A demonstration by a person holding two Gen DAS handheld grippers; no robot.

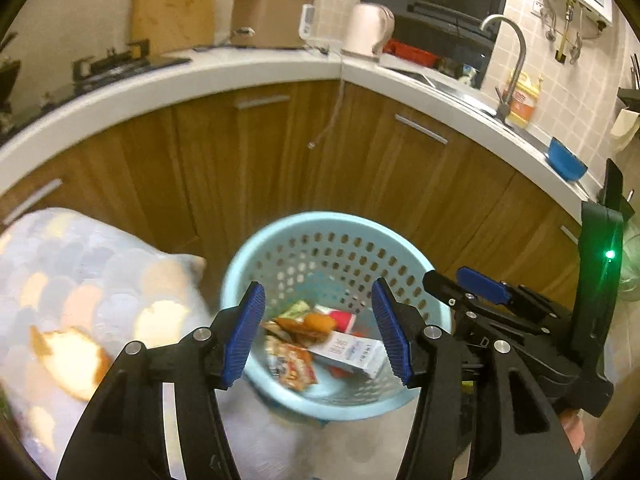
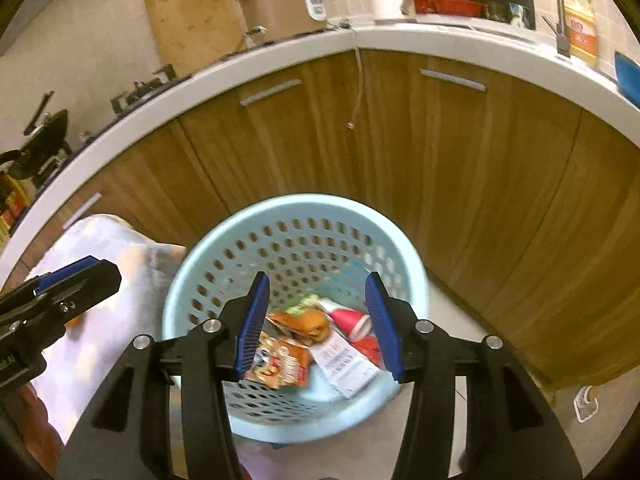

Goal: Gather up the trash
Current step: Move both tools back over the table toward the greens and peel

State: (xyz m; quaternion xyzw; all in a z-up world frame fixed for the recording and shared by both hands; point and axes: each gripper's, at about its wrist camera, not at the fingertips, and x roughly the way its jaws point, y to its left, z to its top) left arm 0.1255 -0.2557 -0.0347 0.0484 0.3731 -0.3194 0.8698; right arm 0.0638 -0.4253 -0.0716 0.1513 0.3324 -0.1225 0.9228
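Note:
A light blue perforated basket (image 1: 280, 248) stands on the floor by the cabinets; it also shows in the right wrist view (image 2: 280, 216). Inside lie a white carton (image 1: 352, 354), an orange snack wrapper (image 1: 294, 364) and other wrappers (image 2: 280, 364). My left gripper (image 1: 318, 332) is open and empty above the basket. My right gripper (image 2: 316, 324) is open and empty above it too, and shows at the right of the left wrist view (image 1: 480, 288). A yellowish scrap (image 1: 72, 360) lies on a patterned cloth (image 1: 80, 272) to the left.
Wooden cabinet doors (image 2: 440, 160) curve behind the basket under a white counter (image 2: 280, 56). On the counter stand a rice cooker (image 1: 272, 12), a kettle (image 1: 370, 28), a cutting board (image 2: 192, 12), a sink tap (image 1: 516, 52) and a blue bowl (image 1: 566, 160).

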